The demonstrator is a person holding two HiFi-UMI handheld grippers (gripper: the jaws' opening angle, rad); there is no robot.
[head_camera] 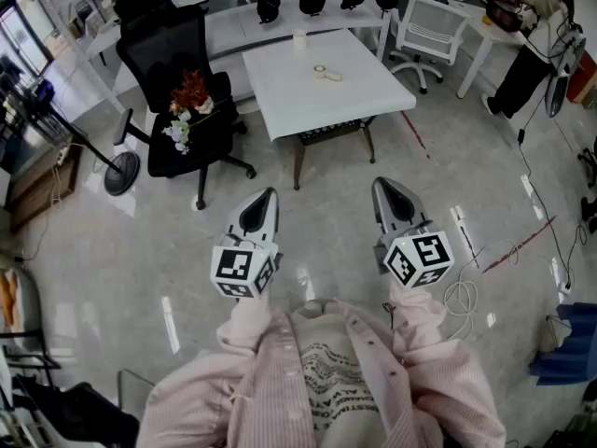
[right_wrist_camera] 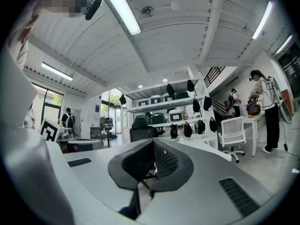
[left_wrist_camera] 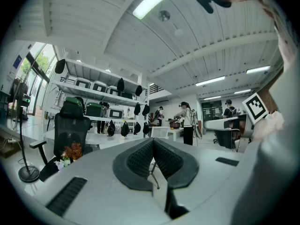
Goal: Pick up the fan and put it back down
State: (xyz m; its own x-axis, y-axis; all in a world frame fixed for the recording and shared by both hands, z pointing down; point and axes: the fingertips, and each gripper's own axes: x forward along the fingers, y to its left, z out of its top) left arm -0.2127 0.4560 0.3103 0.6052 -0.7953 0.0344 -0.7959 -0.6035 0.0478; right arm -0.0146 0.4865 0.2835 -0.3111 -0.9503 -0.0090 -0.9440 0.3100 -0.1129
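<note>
The fan is a black pedestal fan at the far left; its round base (head_camera: 121,173) rests on the floor and its thin pole (head_camera: 65,131) leans up to the left. The left gripper view shows the fan's base (left_wrist_camera: 29,174) and pole by the window. My left gripper (head_camera: 270,195) and right gripper (head_camera: 381,186) hover side by side over the floor in front of my chest, both pointing level toward the table. Both are shut with nothing between the jaws, as seen in the left gripper view (left_wrist_camera: 152,146) and the right gripper view (right_wrist_camera: 153,149). The fan stands well off to the left of both.
A black office chair (head_camera: 191,147) carrying a bunch of flowers (head_camera: 187,105) stands between me and the fan. A white table (head_camera: 280,87) with tape rolls (head_camera: 326,73) is straight ahead. A white chair (head_camera: 431,28) and floor cables (head_camera: 462,297) lie to the right.
</note>
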